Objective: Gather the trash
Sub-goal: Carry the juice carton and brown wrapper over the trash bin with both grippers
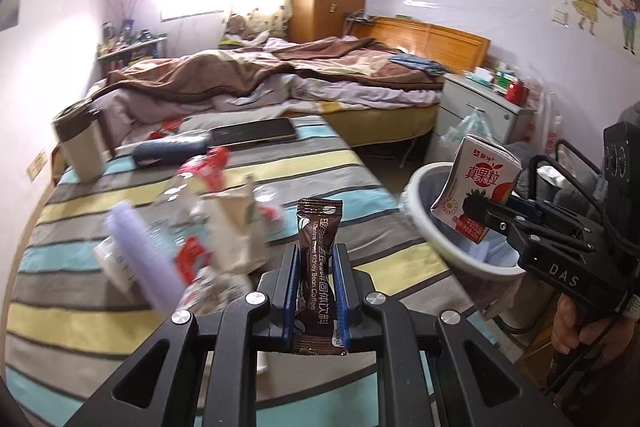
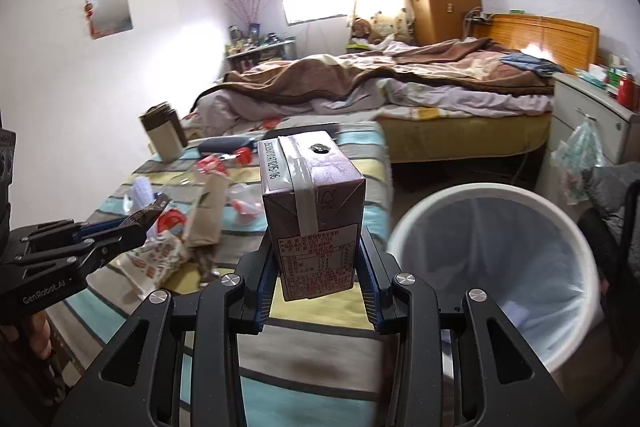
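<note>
Brown sachet [image 1: 319, 259] sat pinched upright in the nearly shut left gripper [image 1: 316, 291], over the striped table [image 1: 120, 311] short of the bin [image 1: 420, 187]. Right gripper [image 2: 318, 263] was part open, clamped on the carton [image 2: 314, 211], which hung at the bin's near rim, not clearly over the opening. Risks: releasing now could bounce the carton off the rim onto the floor; the light sachet could flutter wide if dropped from the table side. More litter [image 1: 200, 219] remained on the table beside the bin.
</note>
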The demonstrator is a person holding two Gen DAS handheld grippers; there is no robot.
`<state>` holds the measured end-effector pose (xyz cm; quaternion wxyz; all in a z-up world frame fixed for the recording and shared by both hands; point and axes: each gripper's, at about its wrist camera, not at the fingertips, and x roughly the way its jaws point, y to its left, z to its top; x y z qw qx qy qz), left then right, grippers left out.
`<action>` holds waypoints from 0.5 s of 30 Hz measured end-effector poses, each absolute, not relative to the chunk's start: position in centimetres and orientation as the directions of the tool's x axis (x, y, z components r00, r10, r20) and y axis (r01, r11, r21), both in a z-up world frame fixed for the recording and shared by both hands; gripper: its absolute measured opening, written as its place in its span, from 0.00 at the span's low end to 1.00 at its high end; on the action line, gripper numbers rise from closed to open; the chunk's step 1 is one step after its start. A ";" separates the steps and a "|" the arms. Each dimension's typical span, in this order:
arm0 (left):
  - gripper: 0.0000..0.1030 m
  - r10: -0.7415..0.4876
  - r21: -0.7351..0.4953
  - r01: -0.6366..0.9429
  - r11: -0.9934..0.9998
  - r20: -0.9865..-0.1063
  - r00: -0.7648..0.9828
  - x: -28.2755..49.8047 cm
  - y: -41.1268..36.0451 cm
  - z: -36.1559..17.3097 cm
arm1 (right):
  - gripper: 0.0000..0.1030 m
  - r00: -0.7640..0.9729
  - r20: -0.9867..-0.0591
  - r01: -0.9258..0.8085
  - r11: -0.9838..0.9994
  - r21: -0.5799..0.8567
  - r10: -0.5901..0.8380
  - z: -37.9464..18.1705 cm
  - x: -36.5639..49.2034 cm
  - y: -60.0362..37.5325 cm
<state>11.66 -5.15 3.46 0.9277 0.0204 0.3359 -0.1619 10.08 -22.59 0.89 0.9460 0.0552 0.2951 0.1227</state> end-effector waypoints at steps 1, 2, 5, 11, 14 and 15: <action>0.16 -0.300 -0.073 0.329 0.942 -0.624 0.721 11.8 -5.9 3.5 | 0.38 0.800 -0.544 -0.187 0.966 0.176 0.254 1.0 10.0 -23.0; 0.16 -0.310 -0.074 0.340 0.937 -0.623 0.718 12.0 -6.5 3.5 | 0.38 0.804 -0.544 -0.173 0.970 0.173 0.241 1.0 9.9 -23.6; 0.16 -0.348 -0.082 0.384 0.920 -0.626 0.698 12.7 -9.0 3.4 | 0.38 0.812 -0.549 -0.131 0.978 0.164 0.200 1.1 9.9 -25.0; 0.16 -0.430 -0.120 0.468 0.876 -0.635 0.642 14.1 -13.5 3.0 | 0.38 0.822 -0.560 -0.036 0.990 0.136 0.107 1.0 9.7 -27.8; 0.16 -0.467 -0.137 0.504 0.853 -0.633 0.618 14.6 -15.8 3.0 | 0.38 0.821 -0.567 0.003 0.992 0.123 0.068 0.7 9.6 -29.1; 0.16 -0.476 -0.138 0.514 0.846 -0.631 0.613 14.7 -16.5 2.9 | 0.38 0.820 -0.568 0.010 0.992 0.122 0.062 0.6 9.3 -29.4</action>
